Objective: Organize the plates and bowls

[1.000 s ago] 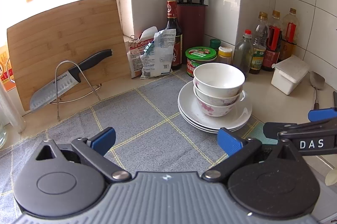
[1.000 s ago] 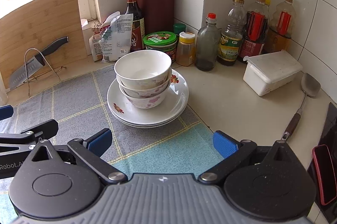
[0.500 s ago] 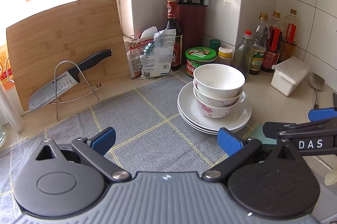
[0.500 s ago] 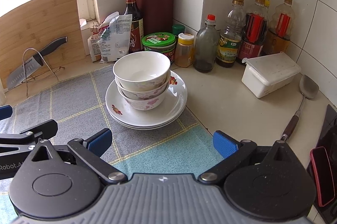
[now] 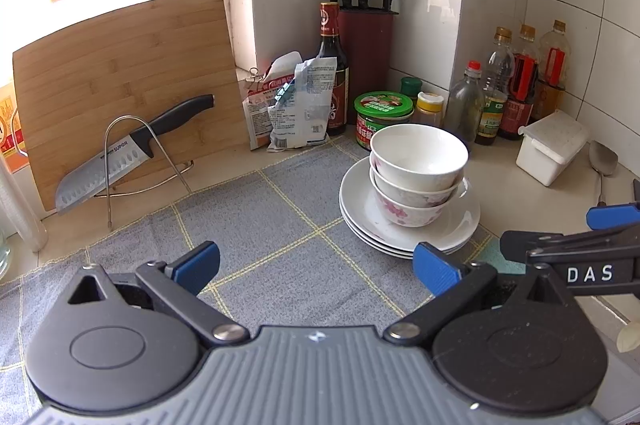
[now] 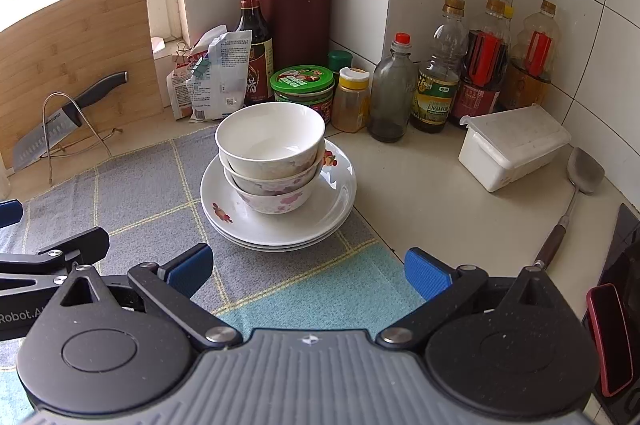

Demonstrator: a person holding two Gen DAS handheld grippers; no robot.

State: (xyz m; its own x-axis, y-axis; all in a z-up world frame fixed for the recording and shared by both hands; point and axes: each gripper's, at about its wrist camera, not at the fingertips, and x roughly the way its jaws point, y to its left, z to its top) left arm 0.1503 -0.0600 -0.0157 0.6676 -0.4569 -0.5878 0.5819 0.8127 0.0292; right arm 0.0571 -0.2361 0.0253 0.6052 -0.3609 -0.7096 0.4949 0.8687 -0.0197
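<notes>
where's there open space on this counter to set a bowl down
Free: the grey cloth between the knife stand and the plate stack, and the bare counter between that stack and the white box. Crowded: the back corner, packed with bottles and jars.

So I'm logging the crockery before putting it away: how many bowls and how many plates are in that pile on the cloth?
Bowls: 3, nested on top
Plates: 3, stacked underneath
Total: 6 pieces, on the grey checked cloth
</notes>
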